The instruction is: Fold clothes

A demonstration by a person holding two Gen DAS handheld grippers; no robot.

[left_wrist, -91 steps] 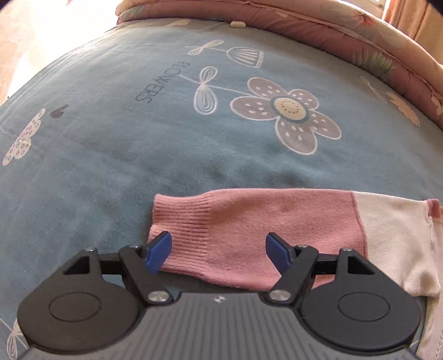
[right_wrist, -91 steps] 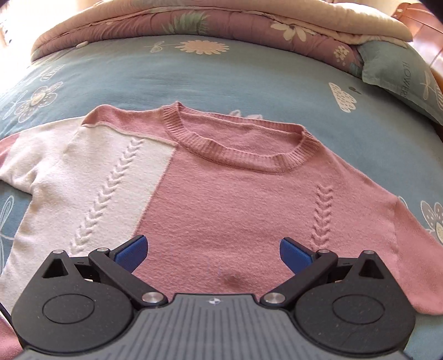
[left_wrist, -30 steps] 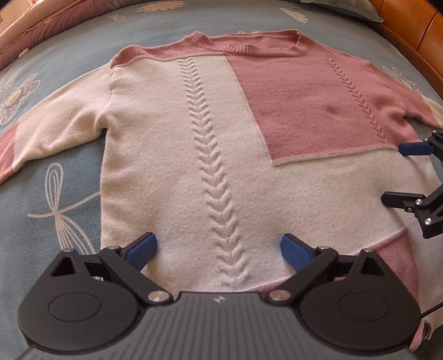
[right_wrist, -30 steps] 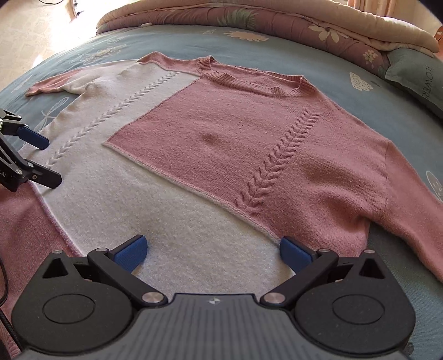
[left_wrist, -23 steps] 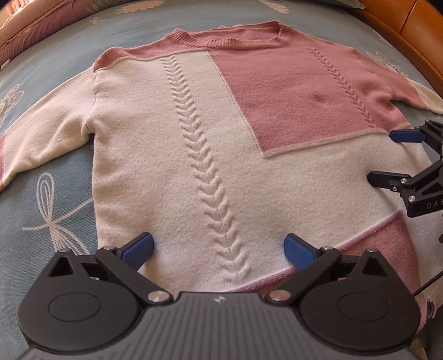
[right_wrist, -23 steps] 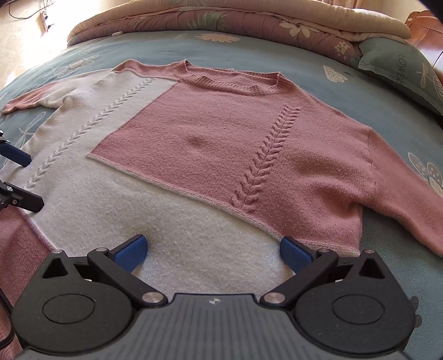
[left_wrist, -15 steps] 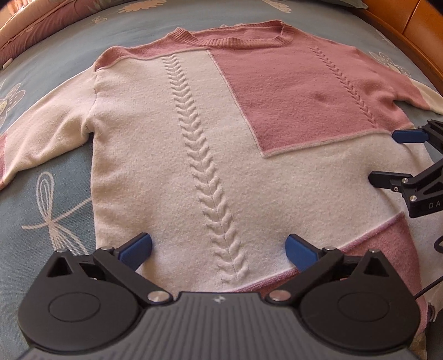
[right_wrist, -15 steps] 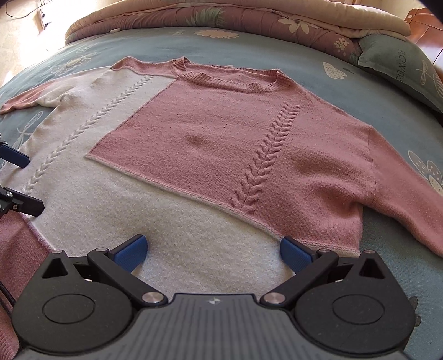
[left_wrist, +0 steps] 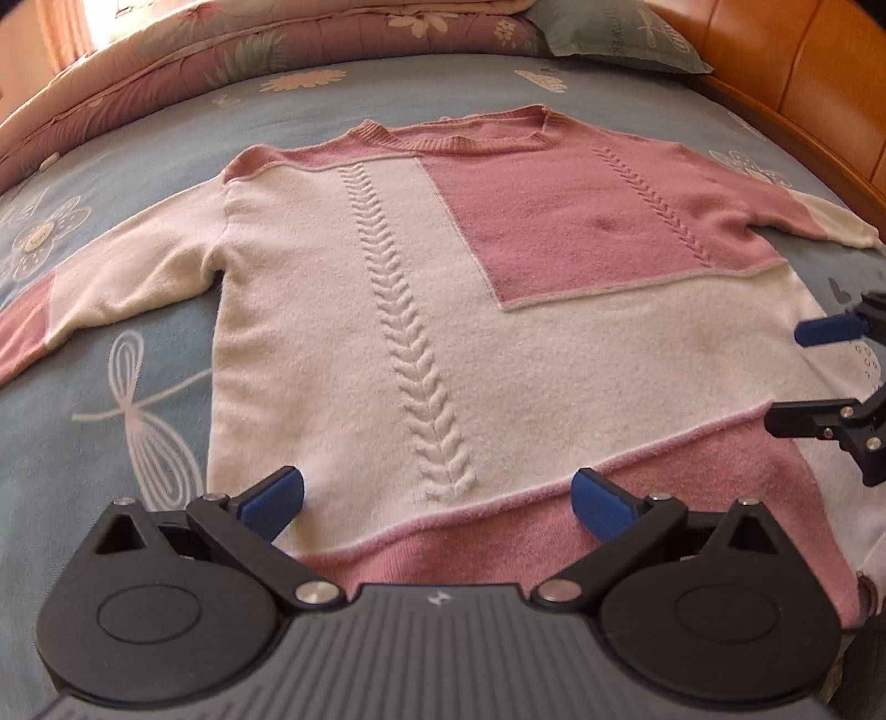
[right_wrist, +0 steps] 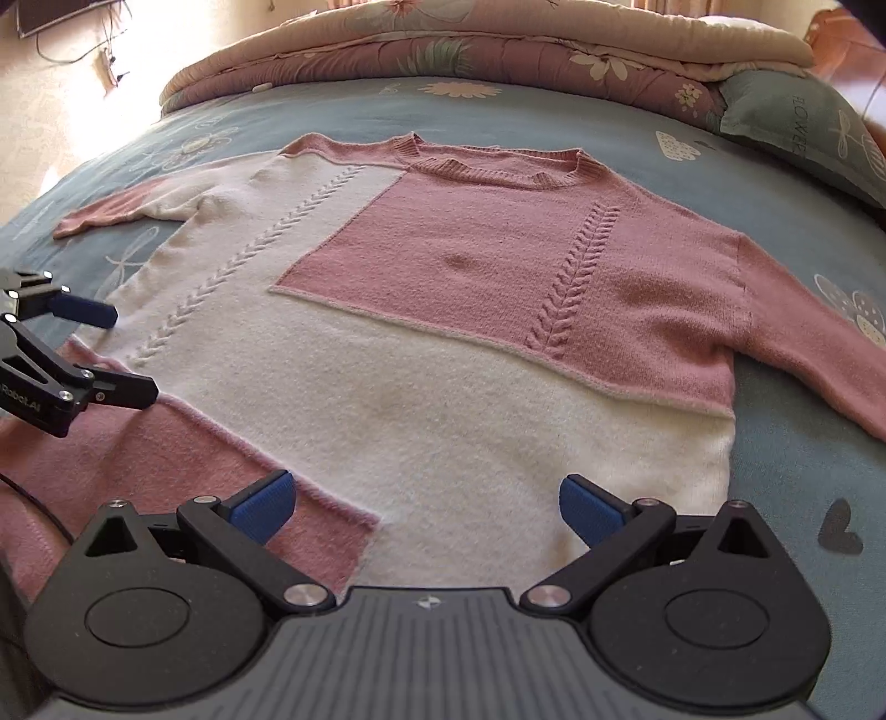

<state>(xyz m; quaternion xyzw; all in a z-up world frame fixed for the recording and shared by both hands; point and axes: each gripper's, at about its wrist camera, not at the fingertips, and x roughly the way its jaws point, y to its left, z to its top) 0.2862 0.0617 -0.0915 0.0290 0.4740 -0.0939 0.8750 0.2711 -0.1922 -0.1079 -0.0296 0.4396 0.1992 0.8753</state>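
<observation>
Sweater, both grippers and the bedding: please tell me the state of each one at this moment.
Sweater: spread flat, front up, unfolded, both sleeves out to the sides.
Left gripper: open, at the sweater's hem, holding nothing.
Right gripper: open, at the hem, holding nothing.
Quilt: lying in a folded heap at the far edge of the bed.
Pillow: lying beside the quilt.

The knitted sweater (left_wrist: 443, 310) is colour-blocked: cream-white across the left chest, sleeve and midriff, dusty pink at the ribbed collar, right chest, hem band and left cuff, with two raised braid cables running down the front. It lies on a blue-grey bedsheet (left_wrist: 138, 410) printed with white outlined flowers, dragonflies and small dark hearts. The folded quilt (right_wrist: 498, 50) behind is mauve and beige with a floral print. Both black grippers carry blue pads (left_wrist: 271, 501).
</observation>
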